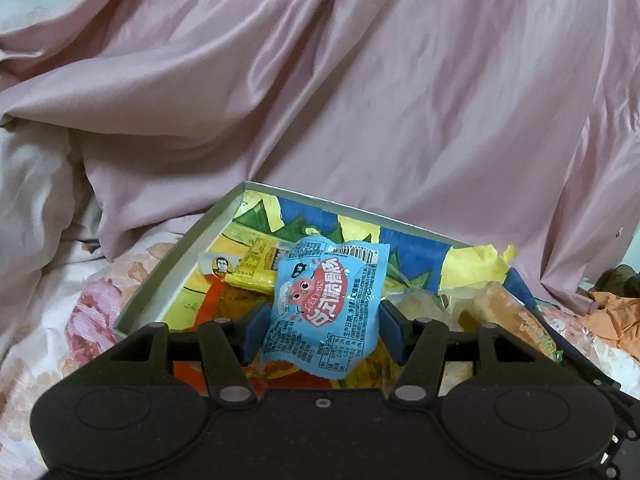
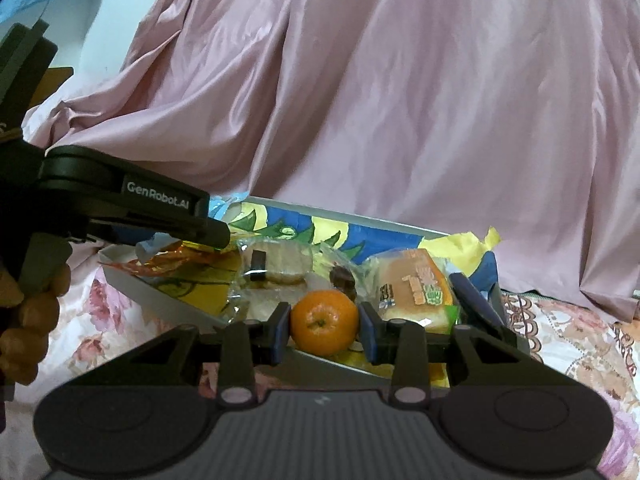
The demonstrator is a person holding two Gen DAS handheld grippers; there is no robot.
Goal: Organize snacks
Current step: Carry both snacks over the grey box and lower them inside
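My left gripper (image 1: 324,322) is shut on a light blue snack packet (image 1: 326,300) with a red cartoon print, held just above a shallow box (image 1: 180,250) with a grey rim and bright yellow-blue lining. Both blue pads (image 1: 256,326) press on the packet's sides. My right gripper (image 2: 325,334) is shut on a small orange (image 2: 324,322) over the near rim of the same box (image 2: 160,292). Inside lie clear-wrapped pastries (image 2: 276,268), a wrapped bread bun (image 2: 416,292) and a yellow packet (image 1: 248,276). The left gripper's black housing (image 2: 120,196) reaches in from the left.
A pink satin cloth (image 1: 360,100) rises in folds right behind the box. A floral bedspread (image 2: 568,340) lies under and around it. A hand (image 2: 28,320) grips the left tool's handle. Crumpled orange material (image 1: 608,316) lies at the far right.
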